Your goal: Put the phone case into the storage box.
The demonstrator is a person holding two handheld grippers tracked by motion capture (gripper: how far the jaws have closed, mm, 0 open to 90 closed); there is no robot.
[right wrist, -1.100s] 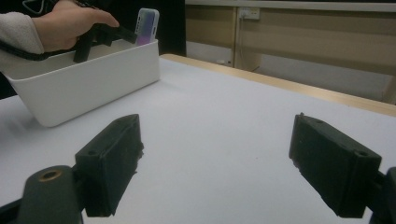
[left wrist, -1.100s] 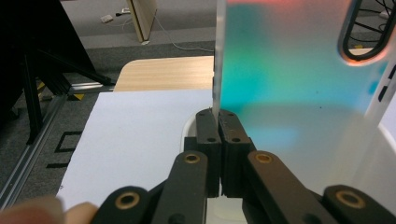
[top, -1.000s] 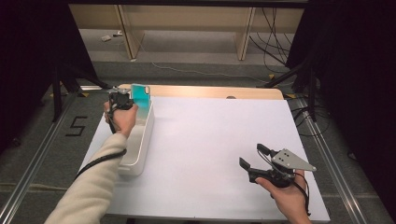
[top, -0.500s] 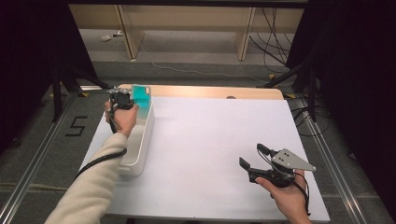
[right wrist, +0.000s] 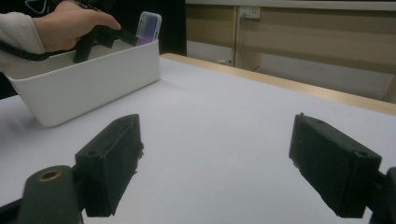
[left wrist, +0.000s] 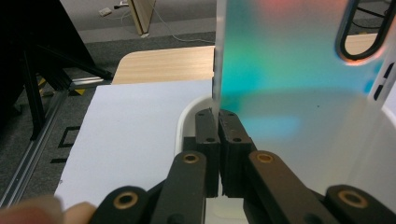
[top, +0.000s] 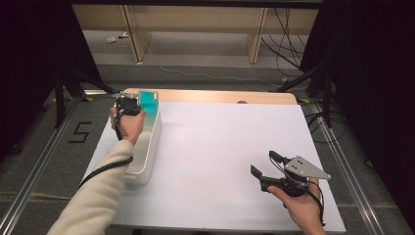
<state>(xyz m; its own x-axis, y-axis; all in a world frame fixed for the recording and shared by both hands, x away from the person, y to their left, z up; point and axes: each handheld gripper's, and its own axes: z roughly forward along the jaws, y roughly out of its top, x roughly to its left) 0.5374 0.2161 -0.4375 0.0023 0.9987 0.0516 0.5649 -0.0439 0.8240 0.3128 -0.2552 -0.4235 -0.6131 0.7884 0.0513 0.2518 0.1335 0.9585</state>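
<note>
High view: at the far left of the white desk (top: 220, 147), a teal, iridescent phone case (top: 148, 100) is held upright over the far end of a long white bin (top: 149, 142) by the left hand-held gripper (top: 128, 105), its jaws pinched on the case's edge. The right hand-held gripper (top: 266, 166) is kept low over the desk's near right corner, jaws spread, nothing between them. The step is judged to be the handling of the case at the bin; a steady, square grip is called for, since so thin an edge could pivot or slip. Whether the case's lower edge rests on the bin floor cannot be made out.

Left gripper view: the jaws are pressed together on the case's edge (left wrist: 217, 70), just above the bin's rim (left wrist: 187, 116). The case is cut off at the top and right, and its camera cut-out is partly seen.

Right gripper view: the spread jaws frame bare desk; the case (right wrist: 149, 28) is seen small and far off, its lower part hidden by the bin wall (right wrist: 88, 86).
</note>
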